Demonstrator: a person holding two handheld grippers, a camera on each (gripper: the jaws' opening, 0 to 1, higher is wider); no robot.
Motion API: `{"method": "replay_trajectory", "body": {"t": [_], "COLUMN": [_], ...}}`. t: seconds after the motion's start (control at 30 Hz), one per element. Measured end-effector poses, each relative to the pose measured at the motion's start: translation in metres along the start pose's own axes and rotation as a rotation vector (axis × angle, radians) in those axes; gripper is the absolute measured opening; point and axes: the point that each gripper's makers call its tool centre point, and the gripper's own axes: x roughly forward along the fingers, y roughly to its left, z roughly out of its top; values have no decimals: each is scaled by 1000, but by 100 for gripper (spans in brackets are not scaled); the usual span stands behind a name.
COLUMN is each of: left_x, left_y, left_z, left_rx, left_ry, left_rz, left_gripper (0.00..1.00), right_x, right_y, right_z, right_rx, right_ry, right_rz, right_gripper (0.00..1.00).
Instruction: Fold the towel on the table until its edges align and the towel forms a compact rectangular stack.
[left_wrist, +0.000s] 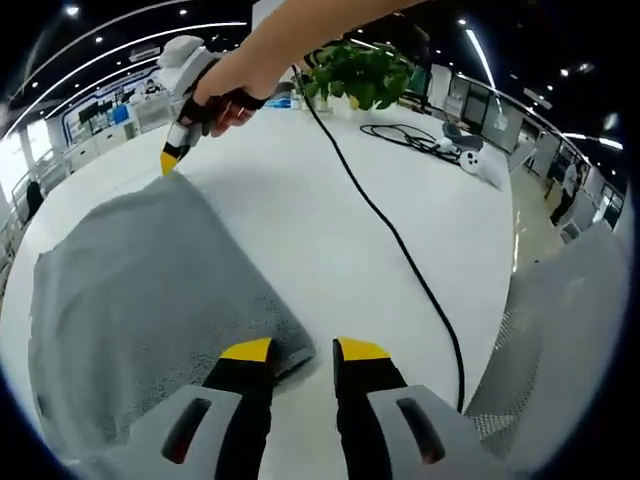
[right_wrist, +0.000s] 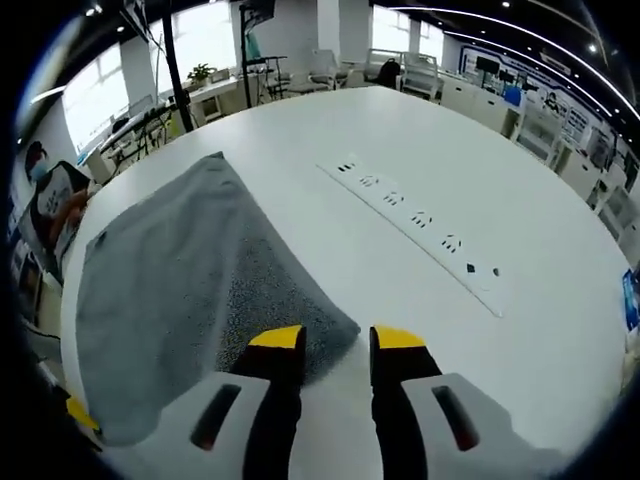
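**Around the white table**

A black cable (left_wrist: 400, 240) snakes across the white table (left_wrist: 300, 220) toward its near edge. At the far side a leafy green potted plant (left_wrist: 358, 72) stands, with a coil of black wire (left_wrist: 405, 135) and a small white device (left_wrist: 470, 160) to its right. A grey mesh chair (left_wrist: 560, 340) sits beside the table. A strip of power sockets (right_wrist: 420, 215) runs flush in the tabletop.
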Motion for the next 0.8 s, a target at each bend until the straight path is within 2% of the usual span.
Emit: {"method": "replay_trajectory", "body": {"t": [0.17,0.3,0.37,0.43,0.53,0.8], "left_x": [3,3,2,2,2,2], "left_y": [2,6,6,7,7,-4], "left_z": [-5,-6,-6,-6,-6,-1], "left_rx": [12,21,27,31,11,-34], "left_ry": [21,29,32,33,31,20], "left_rz": [10,26,27,27,20,-17], "left_gripper": [20,15,14,9,4,2], "right_x": [8,8,8,6,7,-8], "right_y": [0,-2,-2,-3,-8,-11], "right_z": [-10,-12,-12,-12,-16,-28], "right_rx": [41,72,87,92,85,81], "right_ry": [22,10,11,23,36,61], "right_rz": [-7,1,3,-2,-10,-40], "right_gripper": [22,18,13,1,1,0]}}
